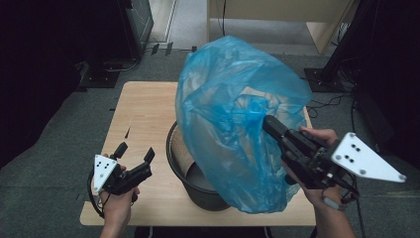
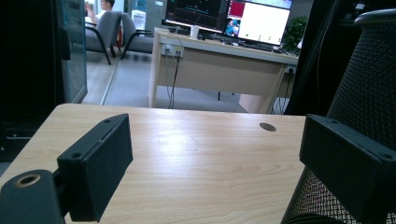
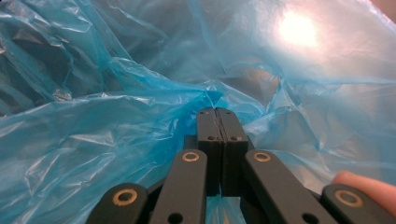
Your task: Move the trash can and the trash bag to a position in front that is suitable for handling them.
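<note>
Nearest the high camera, the right gripper [image 1: 270, 125] is clamped on a fold of the blue plastic bag [image 1: 233, 119]; in the right gripper view its fingers [image 3: 217, 140] are pressed flat together with thin film pinched between them, so the hold is on the bag wall or rim, not on anything bulky. Bag is billowed out, full of air, and hangs above and partly over the black mesh bin [image 1: 190, 176], which stands on the desk [image 1: 143, 114] toward its near edge. Bag looks lifted rather than seated: its lower part droops past the bin's front right rim, while the left rim and part of the inside remain uncovered. Judgement: the bag is held up by one edge so that it opens and can be drawn down into or around the bin as a liner; the pinch near the mouth gives control of where the opening goes. Left gripper [image 1: 134, 152] rests low over the desk just left of the bin, fingers [image 2: 95, 165] set wide with nothing between them; the left gripper view looks along them across bare desktop, with the bin's mesh wall [image 2: 369, 93] close at the right. Probable reason for that stance: ready to take the opposite side of the bag's mouth or steady the bin. Film is slippery and light; the single pinch could slide.
</note>
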`<state>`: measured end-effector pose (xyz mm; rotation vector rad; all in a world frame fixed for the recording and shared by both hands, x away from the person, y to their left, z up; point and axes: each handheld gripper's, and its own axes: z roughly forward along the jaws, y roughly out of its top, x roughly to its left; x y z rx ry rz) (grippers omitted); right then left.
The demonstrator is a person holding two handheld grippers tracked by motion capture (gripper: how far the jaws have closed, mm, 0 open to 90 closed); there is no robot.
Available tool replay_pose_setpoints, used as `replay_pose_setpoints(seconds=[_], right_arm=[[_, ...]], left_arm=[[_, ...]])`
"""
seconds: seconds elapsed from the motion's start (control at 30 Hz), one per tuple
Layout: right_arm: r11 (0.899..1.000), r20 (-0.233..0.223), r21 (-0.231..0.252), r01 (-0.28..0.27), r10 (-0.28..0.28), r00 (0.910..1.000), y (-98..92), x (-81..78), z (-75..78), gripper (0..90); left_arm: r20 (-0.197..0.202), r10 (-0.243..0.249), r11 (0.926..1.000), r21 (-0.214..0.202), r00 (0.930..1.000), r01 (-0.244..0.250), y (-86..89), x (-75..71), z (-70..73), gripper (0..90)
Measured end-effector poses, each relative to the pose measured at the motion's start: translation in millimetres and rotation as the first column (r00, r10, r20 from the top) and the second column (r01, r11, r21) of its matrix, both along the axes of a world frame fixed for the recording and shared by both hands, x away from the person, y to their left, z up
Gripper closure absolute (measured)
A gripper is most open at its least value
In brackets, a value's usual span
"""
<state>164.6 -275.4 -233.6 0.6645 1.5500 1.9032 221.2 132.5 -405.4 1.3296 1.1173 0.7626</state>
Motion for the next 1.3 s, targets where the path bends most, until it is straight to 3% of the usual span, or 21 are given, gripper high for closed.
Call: replay_pose_setpoints(seconds=[0.27,0.33,0.37,0.43,0.47,0.5,0.53,0.57,0.73,0.97,1.13,1.3], right_arm=[[0.993,-0.09,-0.071,-0.095,0.088,0.992,27.4,26.3,-7.4,86.2],[0.987,-0.104,-0.089,-0.137,0.127,0.9864,32.6,32.9,-8.6,70.8],[0.985,-0.089,-0.099,-0.141,0.132,0.9872,35.0,35.1,-9.1,63.1],[0.984,-0.078,-0.11,-0.14,0.132,0.9882,37.0,36.0,-9.6,57.8],[0.982,-0.083,-0.129,-0.137,0.126,0.9885,40.4,37.8,-9.0,43.1],[0.982,-0.083,-0.129,-0.137,0.126,0.9885,40.4,37.8,-9.0,43.1],[0.98,-0.075,-0.145,-0.135,0.125,0.9893,42.4,38.6,-8.9,32.6],[0.981,-0.06,-0.154,-0.116,0.108,0.9923,43.0,38.2,-8.9,30.5],[0.985,-0.038,-0.135,-0.103,0.099,0.9944,37.5,35.4,-2.7,29.1],[0.996,0.062,-0.069,-0.058,0.062,0.9961,20.0,22.3,11.0,28.9],[0.995,0.123,-0.08,0.06,-0.05,0.9911,1.5,14.7,12.9,28.8],[0.992,0.1,-0.04,0.121,-0.116,0.9882,-19.4,16.5,8.8,28.8]], left_arm=[[0.001,0.002,1.0,-0.001,1.0,-0.002,2.7,0.0,0.5,9.9],[0.004,0.004,1.0,-0.006,1.0,-0.004,2.8,-0.2,0.9,9.8],[0.005,0.004,1.0,-0.007,1.0,-0.004,3.1,-0.3,1.1,9.9],[0.003,0.004,1.0,-0.006,1.0,-0.004,3.6,-0.4,1.1,9.9],[0.003,0.007,1.0,-0.005,1.0,-0.007,4.2,-0.4,1.0,9.9],[0.002,0.008,1.0,-0.005,1.0,-0.008,4.8,-0.3,1.0,9.9],[0.002,0.01,0.9999,-0.006,1.0,-0.01,5.7,-0.4,1.2,9.8],[0.003,0.011,0.9999,-0.007,0.9999,-0.011,6.0,-0.5,1.3,9.9],[0.005,0.012,0.9999,-0.008,0.9999,-0.012,6.1,-0.4,2.1,9.9],[0.015,0.018,0.9998,-0.01,0.9997,-0.018,8.0,-1.0,5.1,9.9],[0.039,0.045,0.999,-0.004,0.9982,-0.045,13.6,-3.9,8.6,9.9],[0.082,0.1,0.9949,-0.026,0.9917,-0.098,32.5,-11.5,20.5,9.9]])
